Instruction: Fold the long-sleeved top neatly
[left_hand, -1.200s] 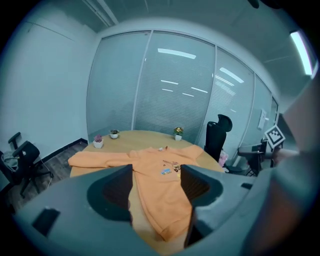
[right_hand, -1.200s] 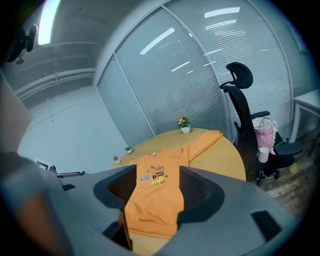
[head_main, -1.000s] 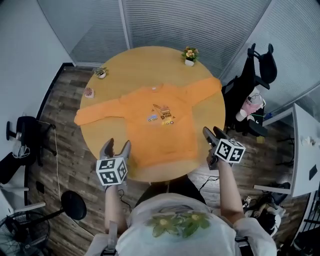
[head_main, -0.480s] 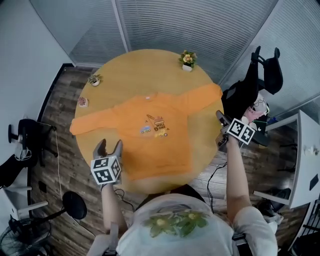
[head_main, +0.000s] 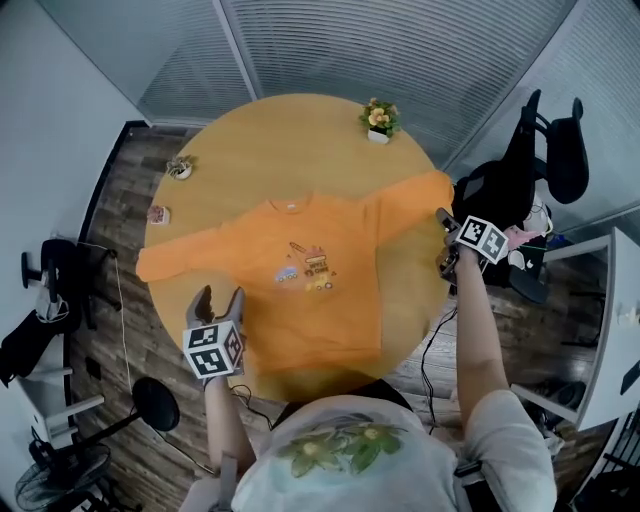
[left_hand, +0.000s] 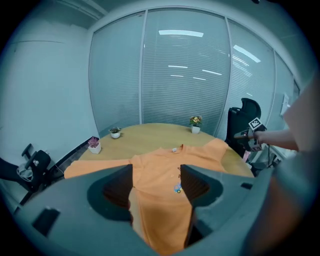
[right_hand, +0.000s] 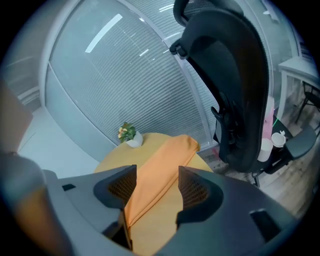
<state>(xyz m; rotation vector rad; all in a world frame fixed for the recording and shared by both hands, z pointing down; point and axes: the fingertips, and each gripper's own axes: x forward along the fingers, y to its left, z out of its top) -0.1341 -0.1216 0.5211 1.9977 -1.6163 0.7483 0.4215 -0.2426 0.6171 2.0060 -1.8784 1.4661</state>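
Top, orange and long-sleeved, lies spread flat and face up on the round wooden table, collar away from the person and a small print on the chest. One sleeve runs out to the table's left edge. The other sleeve slants up to the right edge, its cuff at the rim. The hem lies near the table's near edge.

Left gripper is held just beside the top's lower left corner. Its jaws are spread, and its own view shows the top's body in the gap between them with nothing pinched. Right gripper is at the right cuff. Its jaws are spread too, with the sleeve running away between them in its view; I cannot tell whether they touch the cloth.

Flowers in a white pot stand at the table's far side. Two small plants stand at its left. A black chair stands right of the table.
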